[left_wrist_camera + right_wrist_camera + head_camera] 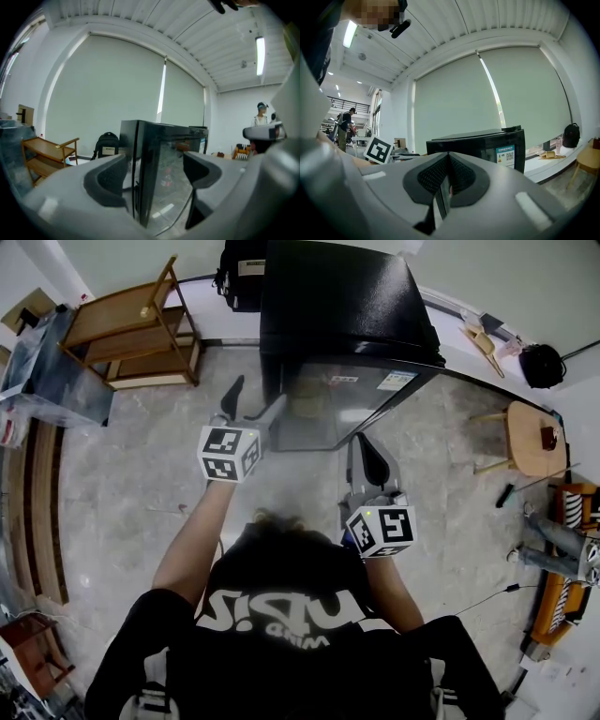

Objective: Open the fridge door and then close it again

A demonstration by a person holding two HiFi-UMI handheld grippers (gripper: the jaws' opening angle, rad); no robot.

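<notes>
Fridge: the low black fridge [337, 296] stands at the top centre of the head view. Its glass-fronted door [352, 404] is swung out towards the person.
Right gripper: the right gripper [367, 448] sits at the centre of the frame. Its jaws are pinched together on the door's thin edge [440, 202].
Left gripper: the left gripper [253, 401] is left of centre with its jaws spread wide. The fridge's dark front edge [143, 178] shows between them, and neither pad presses on it.
Around: a wooden shelf trolley [141, 329] stands at the upper left. A black backpack [239, 273] sits just beside the fridge.
</notes>
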